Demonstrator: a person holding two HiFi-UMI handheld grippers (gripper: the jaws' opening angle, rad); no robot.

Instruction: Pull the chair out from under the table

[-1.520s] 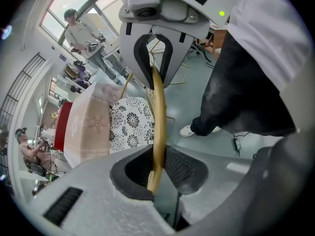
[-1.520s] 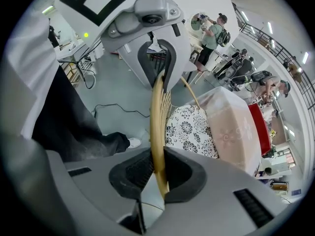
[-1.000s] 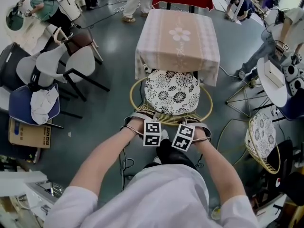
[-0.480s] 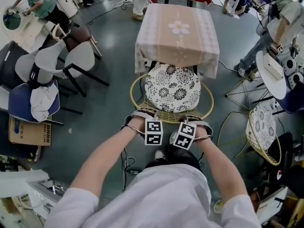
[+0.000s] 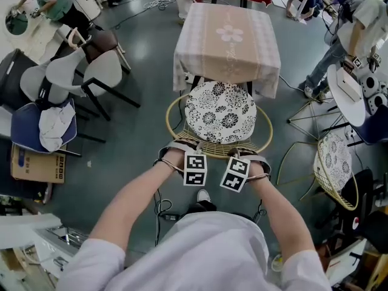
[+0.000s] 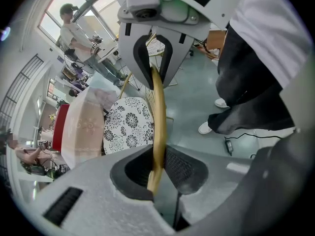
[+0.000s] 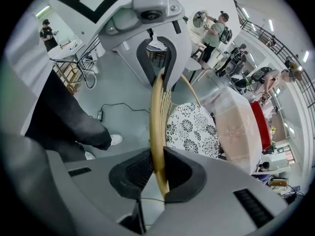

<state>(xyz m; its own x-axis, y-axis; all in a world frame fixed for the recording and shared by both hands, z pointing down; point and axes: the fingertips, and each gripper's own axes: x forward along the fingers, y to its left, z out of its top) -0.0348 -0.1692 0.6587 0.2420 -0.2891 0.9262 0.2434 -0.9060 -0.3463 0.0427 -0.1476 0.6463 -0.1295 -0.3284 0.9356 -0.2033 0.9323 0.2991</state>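
My left gripper (image 5: 183, 152) and right gripper (image 5: 247, 157) are each clamped on the rattan rim (image 7: 156, 132) at the back of the chair (image 5: 219, 113), side by side. Its patterned cushion (image 5: 212, 123) lies mostly clear of the table (image 5: 227, 41). The far edge seems tucked just under the cloth overhang.

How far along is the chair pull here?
Done: the left gripper and right gripper are both shut on the chair's rattan back rim. In hand: the floral seat cushion shows almost whole in front of the table, its far edge at the hanging tablecloth. Left: probably a little more pull, then release.
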